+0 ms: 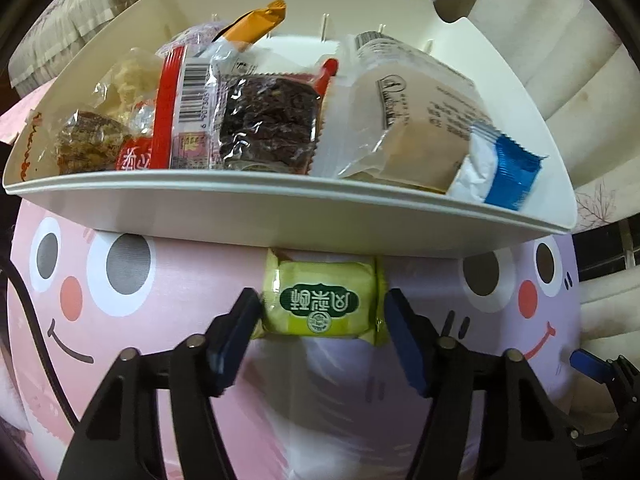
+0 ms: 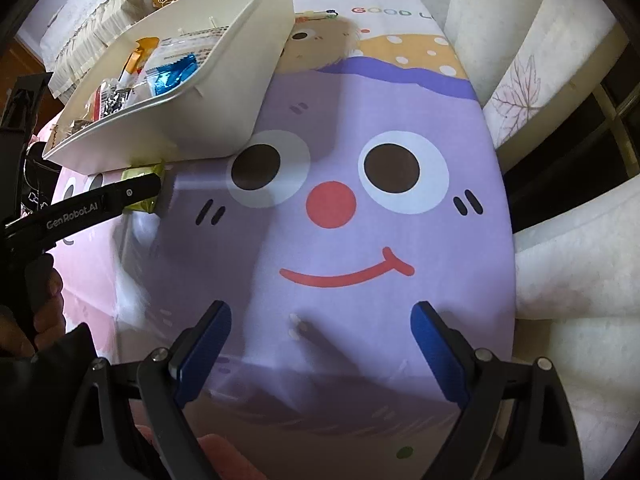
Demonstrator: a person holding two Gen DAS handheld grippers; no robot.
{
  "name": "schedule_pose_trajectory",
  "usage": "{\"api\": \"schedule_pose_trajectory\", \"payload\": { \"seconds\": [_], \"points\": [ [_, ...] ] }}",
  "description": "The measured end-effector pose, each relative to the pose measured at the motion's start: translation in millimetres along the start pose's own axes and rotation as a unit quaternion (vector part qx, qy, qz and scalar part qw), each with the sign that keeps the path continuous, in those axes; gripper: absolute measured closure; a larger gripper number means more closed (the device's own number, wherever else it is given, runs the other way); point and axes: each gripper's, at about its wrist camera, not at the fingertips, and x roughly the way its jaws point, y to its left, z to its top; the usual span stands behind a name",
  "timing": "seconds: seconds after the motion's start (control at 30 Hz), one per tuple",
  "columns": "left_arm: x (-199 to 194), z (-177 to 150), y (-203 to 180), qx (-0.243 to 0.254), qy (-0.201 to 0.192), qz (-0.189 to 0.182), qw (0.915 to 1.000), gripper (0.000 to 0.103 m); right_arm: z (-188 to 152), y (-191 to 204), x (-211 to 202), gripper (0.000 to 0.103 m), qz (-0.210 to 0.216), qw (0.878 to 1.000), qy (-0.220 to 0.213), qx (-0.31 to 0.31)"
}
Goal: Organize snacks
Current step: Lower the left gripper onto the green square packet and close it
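My left gripper [image 1: 322,312] is shut on a yellow-green wrapped pastry [image 1: 320,300], its blue pads pressing both ends, just in front of the white bin [image 1: 280,216]. The bin holds several wrapped snacks, among them a dark brownie [image 1: 268,124], a pale cake [image 1: 416,120] and a blue-ended packet [image 1: 508,176]. In the right wrist view the bin [image 2: 224,112] stands at upper left, with the left gripper [image 2: 148,190] and the pastry [image 2: 142,174] below its front wall. My right gripper [image 2: 320,348] is open and empty above the purple cartoon face on the cloth.
The table is covered by a cloth [image 2: 332,200] printed with pink and purple cartoon faces. White cushioned seats [image 2: 560,260] flank the right side. A lace-covered piece of furniture [image 2: 92,12] and wooden drawers stand behind the bin.
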Motion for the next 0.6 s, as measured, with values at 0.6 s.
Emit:
{"api": "schedule_pose_trajectory", "payload": {
  "seconds": [0.6],
  "points": [
    [-3, -9, 17, -0.008, 0.016, -0.024, 0.9996, 0.053, 3, 6, 7, 0.011, 0.010, 1.000, 0.004, 0.001]
  ]
}}
